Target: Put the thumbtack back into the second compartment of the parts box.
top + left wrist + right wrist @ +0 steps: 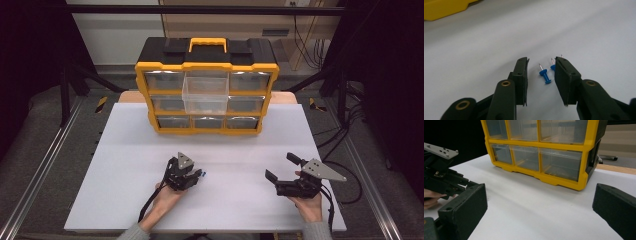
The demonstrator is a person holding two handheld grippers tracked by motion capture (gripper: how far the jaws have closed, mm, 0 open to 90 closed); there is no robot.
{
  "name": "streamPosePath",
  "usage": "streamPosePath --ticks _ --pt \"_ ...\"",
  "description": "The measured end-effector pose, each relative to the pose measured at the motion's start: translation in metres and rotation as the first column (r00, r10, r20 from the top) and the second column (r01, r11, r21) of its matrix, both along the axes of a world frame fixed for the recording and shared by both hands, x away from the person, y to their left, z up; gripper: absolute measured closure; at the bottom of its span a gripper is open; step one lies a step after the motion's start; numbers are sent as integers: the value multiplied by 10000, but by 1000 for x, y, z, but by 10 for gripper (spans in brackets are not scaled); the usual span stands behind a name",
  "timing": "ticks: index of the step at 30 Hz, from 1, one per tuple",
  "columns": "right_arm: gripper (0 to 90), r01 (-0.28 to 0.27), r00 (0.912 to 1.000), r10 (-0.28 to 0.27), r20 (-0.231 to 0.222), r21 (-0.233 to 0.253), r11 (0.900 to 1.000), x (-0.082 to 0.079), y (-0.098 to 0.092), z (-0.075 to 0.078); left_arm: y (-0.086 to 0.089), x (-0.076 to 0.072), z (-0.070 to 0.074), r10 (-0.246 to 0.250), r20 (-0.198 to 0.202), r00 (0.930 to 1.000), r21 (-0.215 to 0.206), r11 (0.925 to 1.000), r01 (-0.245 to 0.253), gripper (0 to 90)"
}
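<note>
The drawer cabinet (206,87) stands at the far middle of the table (125,200), one drawer (205,95) jutting from its front. Well before the cabinet, the left gripper (192,176) straddles two pushpins (545,75) on the table; the right gripper (282,167) lies to the right of them.

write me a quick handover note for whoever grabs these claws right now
Left claw: open, low over the white table, jaws either side of blue push pins; nothing gripped yet.
Right claw: open, holding nothing, to the right.
Yellow organizer stands at the table's far edge, its middle clear drawer pulled out.
Done: drawer open.
Left: probably close on a pin, then carry it to that drawer.
</note>
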State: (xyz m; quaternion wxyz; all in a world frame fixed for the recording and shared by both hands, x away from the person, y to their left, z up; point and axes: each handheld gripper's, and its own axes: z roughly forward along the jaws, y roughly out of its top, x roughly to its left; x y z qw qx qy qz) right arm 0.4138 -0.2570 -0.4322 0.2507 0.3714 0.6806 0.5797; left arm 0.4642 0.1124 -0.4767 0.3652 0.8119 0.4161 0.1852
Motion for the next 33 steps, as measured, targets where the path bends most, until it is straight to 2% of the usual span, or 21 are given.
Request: streamPosePath --ticks 11,15,33 --pt "3 -12 10000 12 4 6 10000 0 0 0 -2 0 -2 42 -21 10000 139 9999 -42 685" --pt "4 -10 10000 10 3 -10 10000 0 0 0 -2 0 -2 -17 -40 10000 312 9995 19 691" --pt "4 -27 10000 27 -29 18 10000 0 0 1 -5 -1 -4 -3 60 10000 359 9994 1 788"
